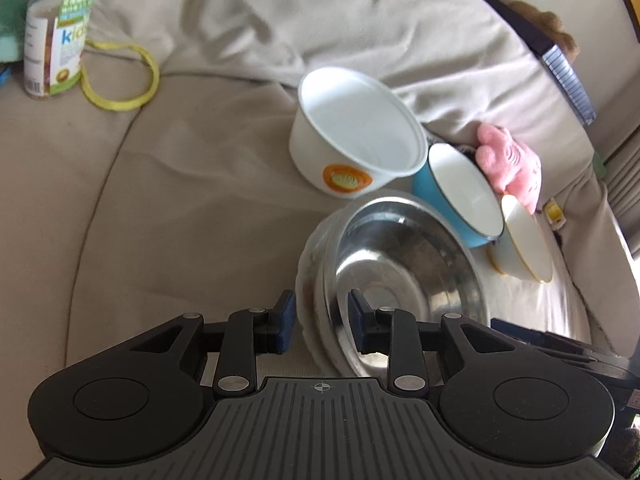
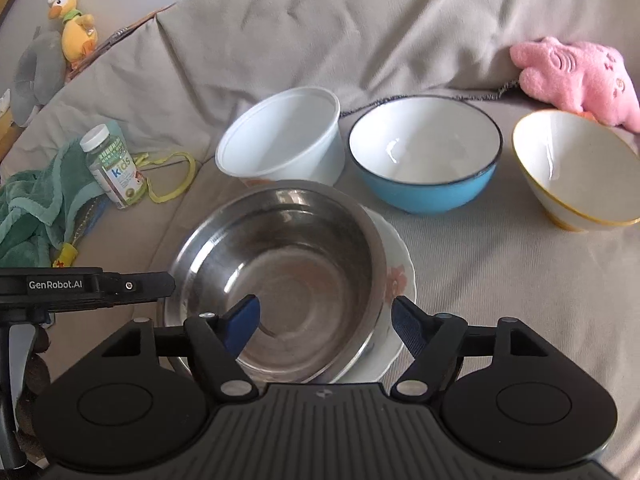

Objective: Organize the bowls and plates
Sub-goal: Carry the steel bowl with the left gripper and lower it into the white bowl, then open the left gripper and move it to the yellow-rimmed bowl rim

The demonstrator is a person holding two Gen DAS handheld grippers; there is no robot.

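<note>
- Sitting low in the centre of the right wrist view, the steel bowl (image 2: 280,280) rests inside a white plate (image 2: 396,292) with a flower print, both on a beige sofa cushion (image 2: 500,300).
- The left gripper (image 1: 320,316) straddles the near rims of plate and steel bowl (image 1: 400,272): one blue pad outside the plate edge, the other inside the bowl. Its fingers (image 1: 286,312) look closed in on the stacked rims, though whether the pads truly press I cannot tell for sure.
- The right gripper (image 2: 324,320) is released, its fingers (image 2: 244,320) spread wide with one inside the bowl and the other outside over the plate's rim, pressing on nothing.
- Across the upper middle of the right view stand a white plastic tub (image 2: 284,136), a blue bowl (image 2: 424,152) and a cream bowl with a gold rim (image 2: 572,168), the last leaning on the soft cushion.
- The steel bowl is likely light, stiff and slick, so a pinch across the thin rim suits it best, squarely or it may slide.
- The plate and the two glazed bowls are probably heavier, smooth and breakable; take them at the rim wall with a firm hold and set them down gently.
- The plastic tub should be very light and may flex if squeezed hard.
- The cushion gives under weight, so stacks could tip.
</note>
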